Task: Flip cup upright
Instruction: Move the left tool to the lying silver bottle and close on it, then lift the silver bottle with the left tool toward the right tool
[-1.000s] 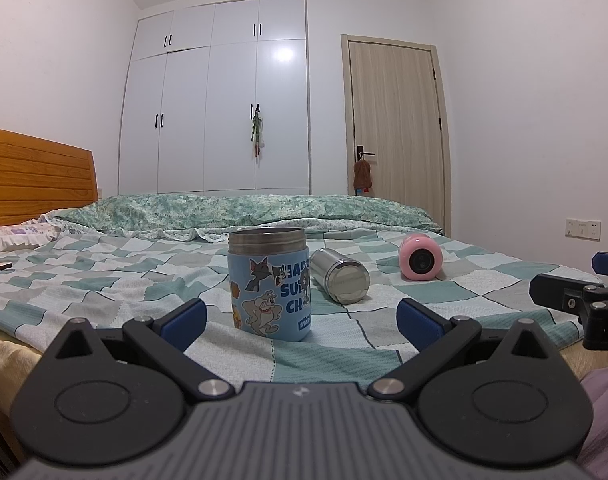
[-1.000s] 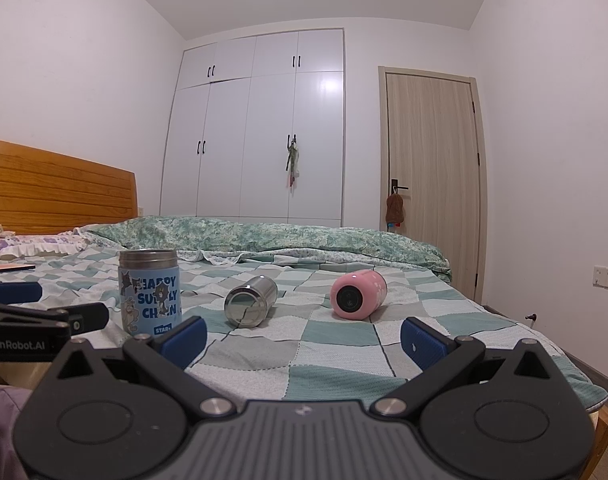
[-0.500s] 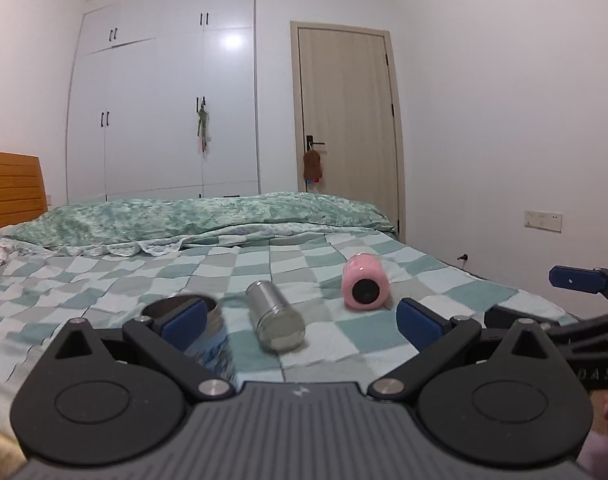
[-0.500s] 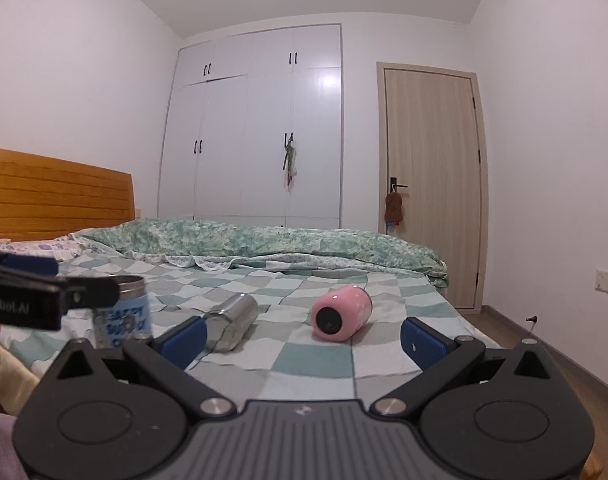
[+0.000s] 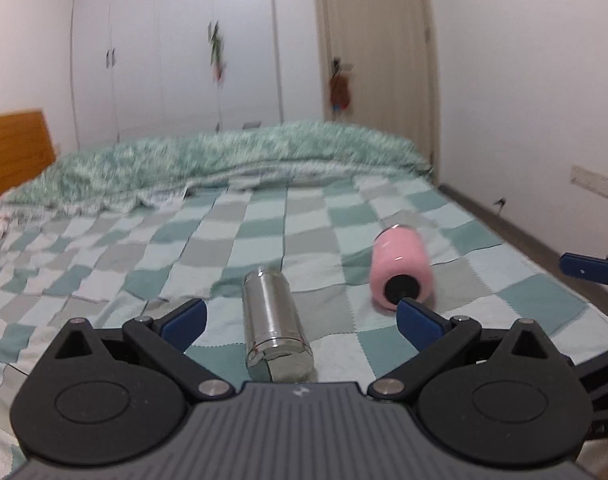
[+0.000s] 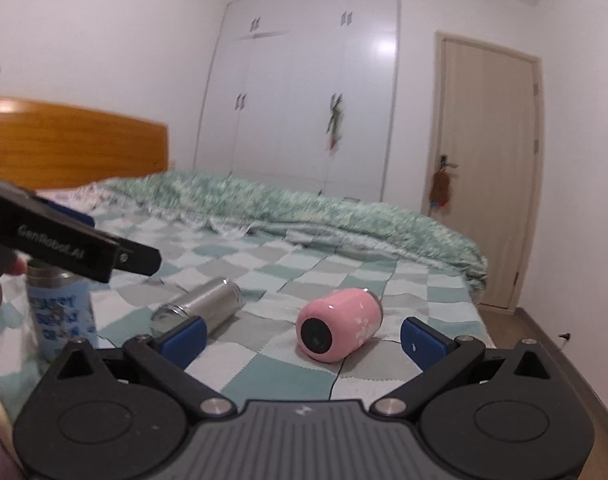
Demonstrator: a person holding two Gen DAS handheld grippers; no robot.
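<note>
A steel cup (image 5: 274,322) lies on its side on the checked bed cover, its near end between the fingers of my open left gripper (image 5: 300,322). It also shows in the right wrist view (image 6: 202,308). A pink cup (image 5: 401,272) lies on its side to the right; in the right wrist view the pink cup (image 6: 337,330) lies between the fingers of my open right gripper (image 6: 304,336), a little beyond them. A blue cartoon cup (image 6: 60,316) stands upright at the left, partly behind the left gripper's finger (image 6: 76,246).
The bed cover (image 5: 264,232) spreads ahead with a rumpled green duvet (image 5: 232,160) at the far side. A wooden headboard (image 6: 72,148) is at the left. The bed's right edge drops to the floor near the door (image 6: 491,168).
My left gripper has moved forward, up and right over the steel cup; the blue cup has left its view. My right gripper has moved closer to the pink cup.
</note>
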